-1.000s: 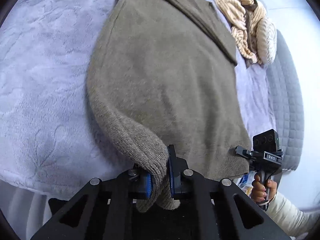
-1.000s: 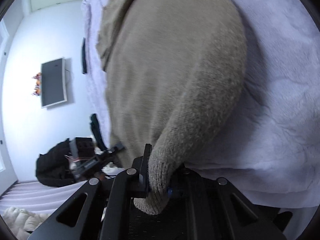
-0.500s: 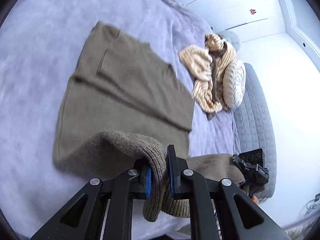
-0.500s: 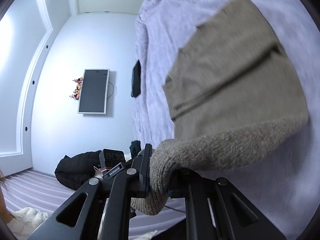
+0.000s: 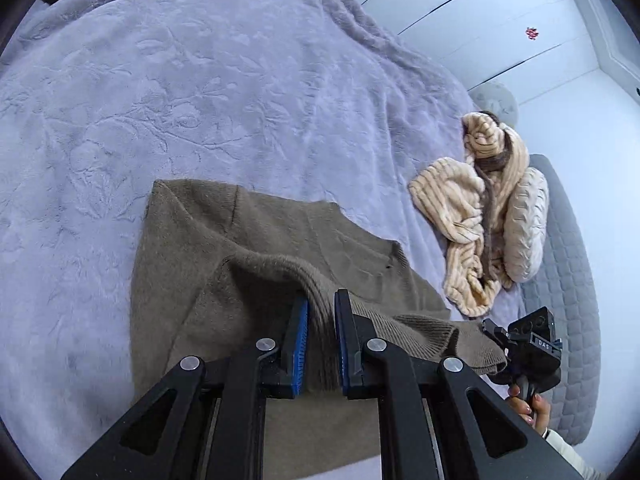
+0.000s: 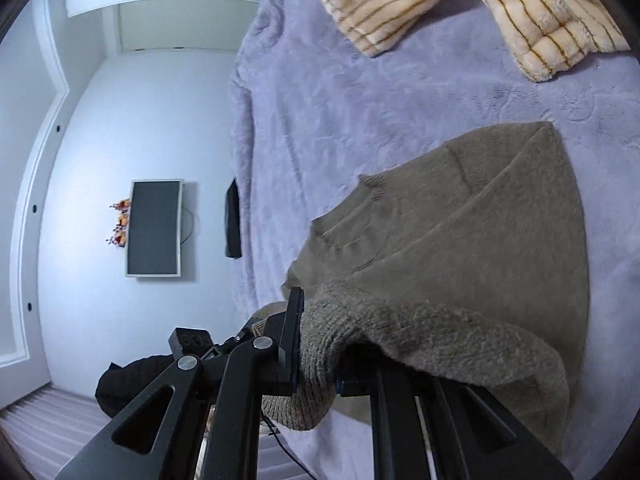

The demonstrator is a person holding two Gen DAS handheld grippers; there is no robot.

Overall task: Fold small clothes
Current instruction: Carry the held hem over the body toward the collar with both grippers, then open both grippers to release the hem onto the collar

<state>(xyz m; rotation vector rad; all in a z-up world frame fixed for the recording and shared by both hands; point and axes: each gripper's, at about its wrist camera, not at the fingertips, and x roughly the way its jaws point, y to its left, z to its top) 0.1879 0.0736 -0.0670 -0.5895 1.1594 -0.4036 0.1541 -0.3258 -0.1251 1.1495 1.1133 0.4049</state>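
Note:
An olive-brown knit sweater lies on the lavender blanket, its lower part lifted and doubled back over its body. My left gripper is shut on the ribbed hem, which hangs between the blue pads. My right gripper is shut on the hem's other corner; thick knit drapes over and hides its right finger. In the left wrist view, the right gripper is at the lower right, held in a hand. The sweater spreads beyond the raised hem, with its neckline toward the left.
A cream striped fleece garment lies crumpled past the sweater, also at the top of the right wrist view. Beside it are a cream pillow and grey quilted bedding. A wall screen and a black bag are off the bed.
Both grippers have carried the hem up and forward over the sweater toward its neckline. The sweater now looks shorter and doubled, and more blanket shows beyond it.

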